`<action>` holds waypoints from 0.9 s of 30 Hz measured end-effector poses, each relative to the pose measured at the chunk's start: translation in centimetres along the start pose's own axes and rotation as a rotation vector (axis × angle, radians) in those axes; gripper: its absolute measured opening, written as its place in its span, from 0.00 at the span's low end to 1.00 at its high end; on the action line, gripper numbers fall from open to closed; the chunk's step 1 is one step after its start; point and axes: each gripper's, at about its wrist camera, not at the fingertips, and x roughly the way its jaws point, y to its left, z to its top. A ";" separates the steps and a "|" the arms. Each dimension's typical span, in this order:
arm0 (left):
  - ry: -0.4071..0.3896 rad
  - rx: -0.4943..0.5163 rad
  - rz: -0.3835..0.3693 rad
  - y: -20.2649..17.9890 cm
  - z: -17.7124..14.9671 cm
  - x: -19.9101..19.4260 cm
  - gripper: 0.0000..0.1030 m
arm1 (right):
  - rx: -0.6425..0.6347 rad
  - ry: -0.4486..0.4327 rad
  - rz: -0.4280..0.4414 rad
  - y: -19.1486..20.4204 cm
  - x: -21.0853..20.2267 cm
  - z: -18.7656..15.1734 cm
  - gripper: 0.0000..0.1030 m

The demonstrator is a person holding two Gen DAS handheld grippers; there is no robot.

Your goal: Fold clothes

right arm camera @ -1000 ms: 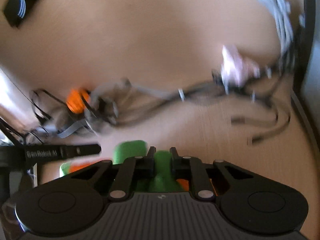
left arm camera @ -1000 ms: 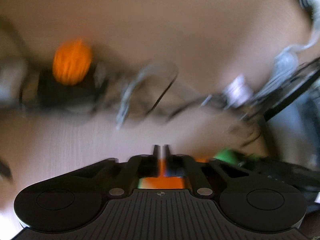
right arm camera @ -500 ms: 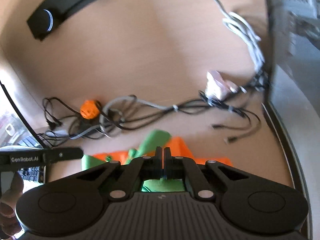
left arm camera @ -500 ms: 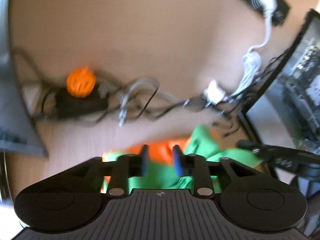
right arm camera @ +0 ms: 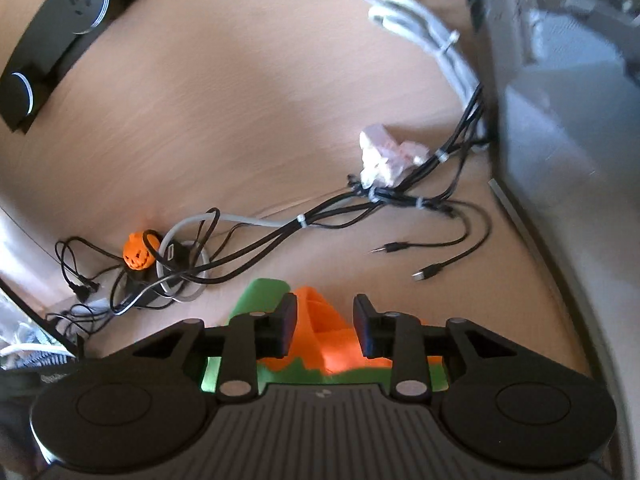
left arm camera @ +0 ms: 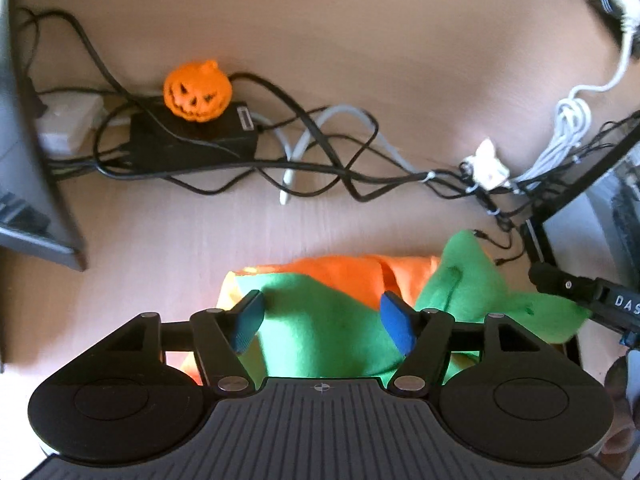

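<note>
A green and orange garment point(left arm camera: 328, 312) lies bunched on the wooden desk point(left arm camera: 320, 60), close under both grippers. My left gripper point(left arm camera: 322, 322) stands open above its green part, and its blue pads point(left arm camera: 248, 320) hold nothing. In the right wrist view the same garment point(right arm camera: 324, 332) shows an orange fold with green below it. My right gripper point(right arm camera: 325, 330) is open around that orange fold, and I cannot tell whether the fingers touch it. The right gripper's black body point(left arm camera: 592, 296) pokes in at the right edge of the left wrist view.
A tangle of black and grey cables point(left arm camera: 320, 160) crosses the desk behind the garment. An orange pumpkin figure point(left arm camera: 198, 90) sits on a black box point(left arm camera: 192, 140). A white crumpled object point(right arm camera: 384, 156) lies among the cables. A dark monitor edge point(left arm camera: 36, 200) stands left, grey equipment point(right arm camera: 560, 120) right.
Both grippers have pulled back from the desk and opened; the left one opened first, the right one within the last half second. The garment has dropped from them onto the desk.
</note>
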 end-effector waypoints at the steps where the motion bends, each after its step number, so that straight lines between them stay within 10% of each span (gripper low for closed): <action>1: 0.003 0.000 0.004 0.0 0.1 0.4 0.67 | 0.015 0.015 0.010 -0.1 0.8 0.2 0.29; 9: 0.023 -0.001 0.035 -0.2 0.9 3.6 0.63 | 0.049 0.161 0.128 0.3 6.7 0.6 0.25; 12: 0.030 -0.001 0.046 -0.2 1.1 4.9 0.46 | -0.018 0.181 0.115 1.5 8.3 0.1 0.09; 14: 0.006 0.015 0.038 -0.6 1.7 4.5 0.17 | -0.059 0.186 0.107 2.4 9.1 0.0 0.05; 27: -0.217 0.179 -0.051 -4.1 2.3 -4.0 0.11 | -0.136 -0.085 0.131 5.7 -1.0 2.6 0.04</action>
